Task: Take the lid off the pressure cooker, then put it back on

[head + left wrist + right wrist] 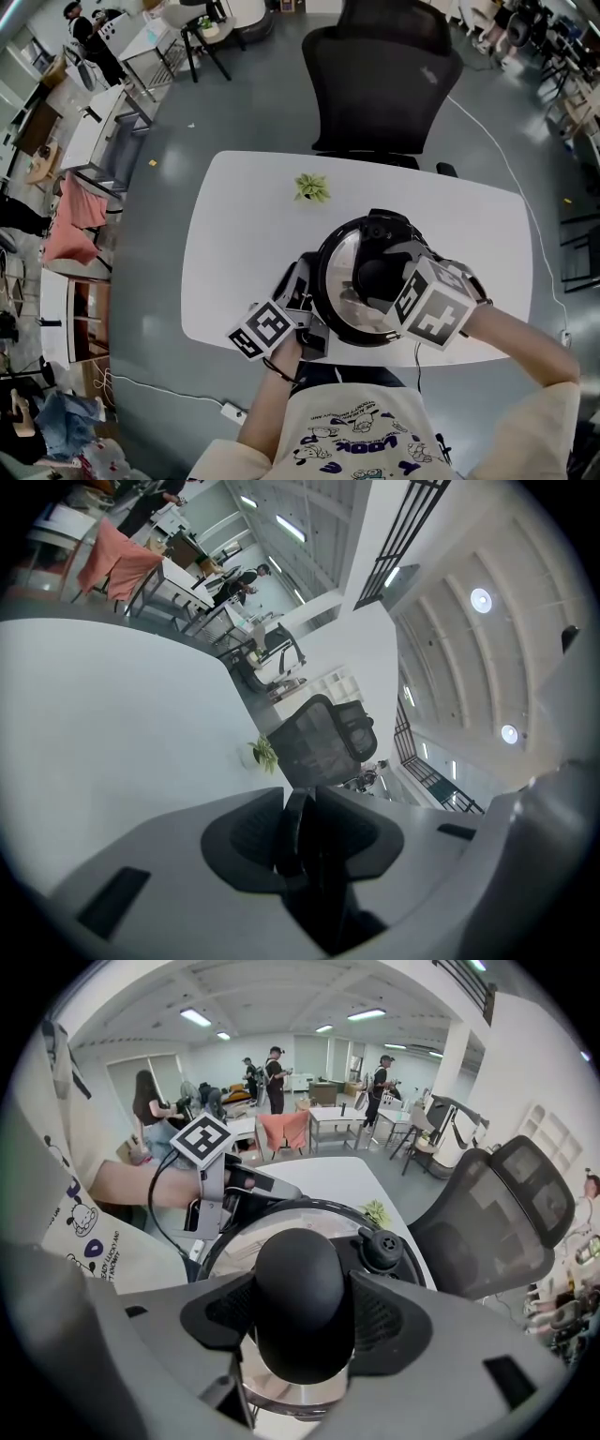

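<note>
Shiny steel pressure cooker (pixel 330 281) sits at near edge of white table (pixel 234 206), right gripper (pixel 302 1316) clamped on glossy black round knob (pixel 298 1279) of its lid (pixel 247 1241), left gripper (pixel 302 841) pinching thin black side handle (pixel 292 827); lid likely heavy, rigid, slick, so knob is best hold.

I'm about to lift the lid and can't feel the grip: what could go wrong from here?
The rounded knob could slip out of the right gripper. The pressure cooker sits near the table edge; if the left gripper slips off its thin side handle, it may drag off.
</note>
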Tool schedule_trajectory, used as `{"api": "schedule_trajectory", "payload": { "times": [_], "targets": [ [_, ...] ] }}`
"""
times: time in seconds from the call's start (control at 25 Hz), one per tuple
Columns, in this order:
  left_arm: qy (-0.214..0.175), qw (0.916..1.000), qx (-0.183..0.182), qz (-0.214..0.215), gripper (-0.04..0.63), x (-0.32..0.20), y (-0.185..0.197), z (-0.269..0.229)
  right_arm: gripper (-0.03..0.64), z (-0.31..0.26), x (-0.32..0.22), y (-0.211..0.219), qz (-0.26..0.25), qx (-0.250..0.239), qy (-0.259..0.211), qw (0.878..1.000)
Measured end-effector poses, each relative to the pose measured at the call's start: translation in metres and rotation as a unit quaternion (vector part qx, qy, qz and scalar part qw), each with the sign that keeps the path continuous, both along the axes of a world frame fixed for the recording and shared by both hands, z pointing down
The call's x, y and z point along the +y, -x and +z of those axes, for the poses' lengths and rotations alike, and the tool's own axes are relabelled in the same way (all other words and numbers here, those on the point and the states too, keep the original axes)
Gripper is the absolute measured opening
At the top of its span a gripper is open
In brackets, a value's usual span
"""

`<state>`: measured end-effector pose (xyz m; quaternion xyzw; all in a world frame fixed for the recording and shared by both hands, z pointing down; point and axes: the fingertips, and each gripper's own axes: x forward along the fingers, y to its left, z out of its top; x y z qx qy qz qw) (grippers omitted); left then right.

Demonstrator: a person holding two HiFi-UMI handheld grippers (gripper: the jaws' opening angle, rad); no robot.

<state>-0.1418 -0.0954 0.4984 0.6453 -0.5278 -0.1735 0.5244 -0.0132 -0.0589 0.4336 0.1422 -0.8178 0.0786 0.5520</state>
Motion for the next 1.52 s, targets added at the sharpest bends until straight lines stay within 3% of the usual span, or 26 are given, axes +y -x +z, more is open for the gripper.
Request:
{"api": "schedule_trajectory", "payload": {
  "times": [0.2,0.48,1.2,1.52],
  "targets": [
    [-0.002,1.0000,0.001,-0.001,0.118,-0.0002,-0.0003,-0.0001,0.310,0.0019,-0.0019,-0.0014,0.017,0.000,-0.004,1.000],
    [-0.004,1.0000,-0.002,-0.002,0.118,0.0010,0.0012,-0.0011,0.310,-0.0019,-0.0032,-0.0007,0.084,-0.011,-0.004,0.996],
    [-0.002,0.9999,-0.017,-0.002,0.121,0.0019,-0.0002,-0.0007,0.310,-0.0008,-0.0093,-0.0078,0.244,-0.017,-0.004,0.970],
    [-0.003,0.9997,-0.023,-0.002,0.123,0.0027,-0.0002,-0.0006,0.312,0.0002,-0.0087,-0.0082,0.255,-0.011,0.006,0.967]
  ]
}}
